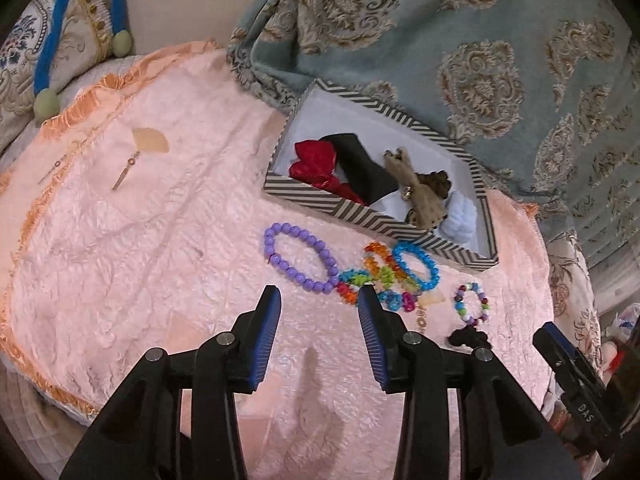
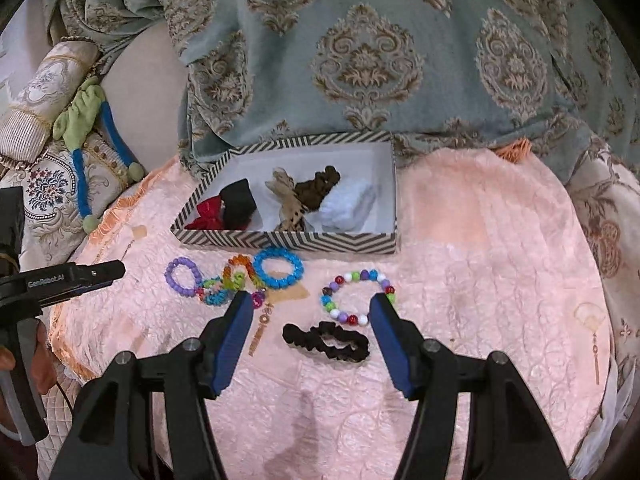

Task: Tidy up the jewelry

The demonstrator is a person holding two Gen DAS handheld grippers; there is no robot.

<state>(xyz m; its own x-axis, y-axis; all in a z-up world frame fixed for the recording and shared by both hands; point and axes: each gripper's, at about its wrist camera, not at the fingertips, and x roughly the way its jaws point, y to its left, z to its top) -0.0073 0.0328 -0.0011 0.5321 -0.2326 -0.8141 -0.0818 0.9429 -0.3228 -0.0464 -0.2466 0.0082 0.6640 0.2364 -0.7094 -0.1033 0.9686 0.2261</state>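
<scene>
Right gripper [image 2: 312, 308] agape above black scrunchie [image 2: 326, 340], empty

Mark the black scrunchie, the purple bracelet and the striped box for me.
black scrunchie [image 2: 326, 340], right wrist view, its middle fold.
purple bracelet [image 1: 272, 250], left wrist view, left-side beads.
striped box [image 2: 288, 240], right wrist view, front wall.

A box [image 2: 288, 240] is being seen resting on a cloth [image 2: 480, 240], backed by a draped blanket [image 2: 360, 60]. Hair ties [image 2: 316, 192] are being held inside the box. Bracelets [image 2: 240, 276] are being shown lined up just before it, a beaded bracelet [image 2: 356, 296] to their right, a scrunchie [image 2: 326, 340] nearest the camera.
</scene>
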